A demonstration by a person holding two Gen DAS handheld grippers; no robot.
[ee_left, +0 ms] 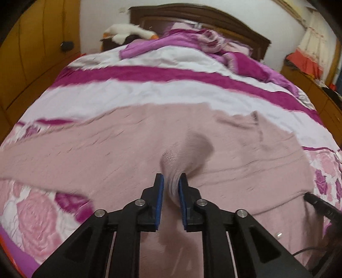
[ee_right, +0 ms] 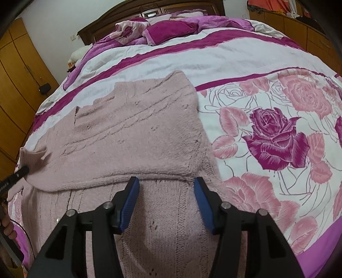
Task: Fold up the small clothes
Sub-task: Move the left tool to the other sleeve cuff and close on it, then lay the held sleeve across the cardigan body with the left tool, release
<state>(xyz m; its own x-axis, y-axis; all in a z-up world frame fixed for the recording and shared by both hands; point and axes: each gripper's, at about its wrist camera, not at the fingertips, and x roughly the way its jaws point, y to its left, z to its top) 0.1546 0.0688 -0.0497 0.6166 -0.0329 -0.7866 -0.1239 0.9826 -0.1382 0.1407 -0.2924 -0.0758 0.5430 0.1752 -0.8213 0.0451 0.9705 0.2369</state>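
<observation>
A pale pink knitted sweater (ee_left: 128,149) lies spread across the bed; it also shows in the right wrist view (ee_right: 139,132), with one part folded over another. My left gripper (ee_left: 171,179) is shut on a pinched fold of the sweater and lifts it a little; it shows at the left edge of the right wrist view (ee_right: 16,175). My right gripper (ee_right: 165,182) is open just above the sweater, its blue pads (ee_right: 130,198) either side of the folded edge. Its tip shows in the left wrist view (ee_left: 316,202).
The bed (ee_right: 267,139) has a rose-patterned pink, white and magenta cover. Crumpled bedding (ee_right: 162,27) and a plush toy (ee_left: 128,32) lie by the dark headboard (ee_left: 192,15). Wooden wardrobes (ee_right: 19,85) stand left, a wooden cabinet (ee_left: 316,89) right.
</observation>
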